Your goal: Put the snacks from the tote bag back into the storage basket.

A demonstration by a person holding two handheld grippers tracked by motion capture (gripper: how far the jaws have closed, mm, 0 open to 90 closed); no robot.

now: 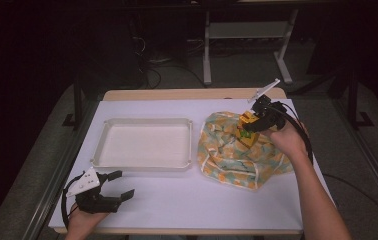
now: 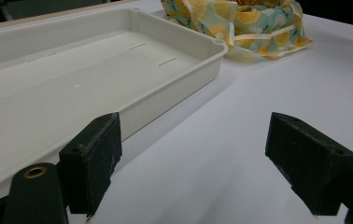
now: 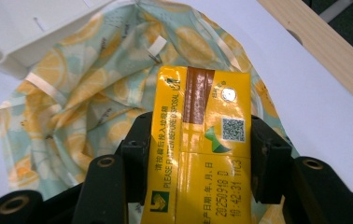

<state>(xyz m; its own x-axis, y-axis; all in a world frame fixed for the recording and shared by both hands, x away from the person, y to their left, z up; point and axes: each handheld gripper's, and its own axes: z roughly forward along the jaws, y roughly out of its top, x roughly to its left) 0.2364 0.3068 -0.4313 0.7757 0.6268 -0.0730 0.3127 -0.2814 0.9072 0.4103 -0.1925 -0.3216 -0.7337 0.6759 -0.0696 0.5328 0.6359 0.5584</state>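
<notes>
A yellow drink carton with printed text and a QR code sits between the jaws of my right gripper, which is shut on it. In the high view the carton hangs just above a lemon-print cloth bag, held by the right gripper on the table's right side. The bag lies rumpled under the carton. My left gripper rests at the table's front left with its jaws wide apart and nothing between them; its own camera shows the left gripper over bare white tabletop.
A shallow white tray with nothing in it lies left of the bag; the tray's near corner is just beyond the left jaw. The bag sits behind it. A wooden strip marks the table's far edge.
</notes>
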